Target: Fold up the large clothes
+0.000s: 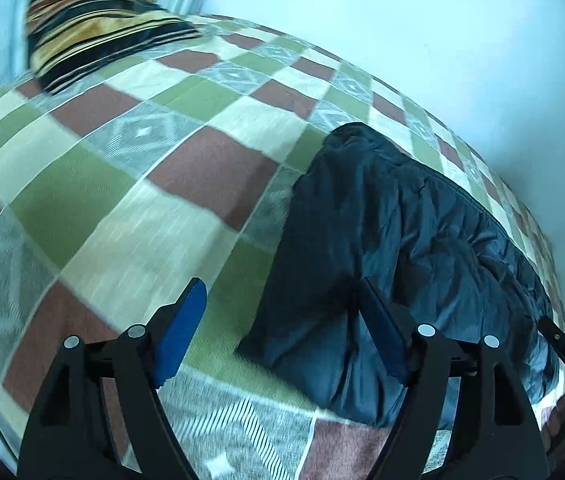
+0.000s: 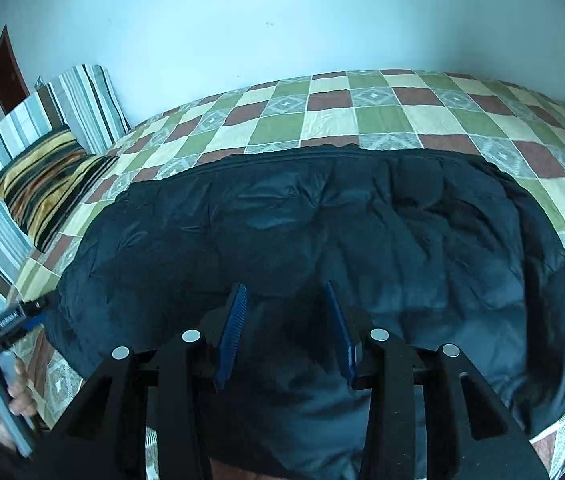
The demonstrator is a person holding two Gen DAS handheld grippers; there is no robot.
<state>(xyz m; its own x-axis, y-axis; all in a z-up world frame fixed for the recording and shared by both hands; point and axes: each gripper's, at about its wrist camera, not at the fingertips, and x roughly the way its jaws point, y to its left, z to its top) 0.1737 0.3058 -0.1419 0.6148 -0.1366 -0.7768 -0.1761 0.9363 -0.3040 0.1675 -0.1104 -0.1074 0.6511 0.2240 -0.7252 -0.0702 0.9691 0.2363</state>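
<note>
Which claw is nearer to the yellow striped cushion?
The left. The left claw is over the checked blanket at the jacket's end on the cushion side; the right claw is over the jacket's middle, farther away.

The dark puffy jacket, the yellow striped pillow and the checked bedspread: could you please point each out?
dark puffy jacket (image 2: 322, 216): right wrist view, wrinkled middle.
yellow striped pillow (image 2: 48, 178): right wrist view, its face.
checked bedspread (image 1: 94, 184): left wrist view, bare squares.

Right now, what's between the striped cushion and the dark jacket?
Only bare checkered bedspread; right wrist view shows the striped cushion and dark jacket apart.
</note>
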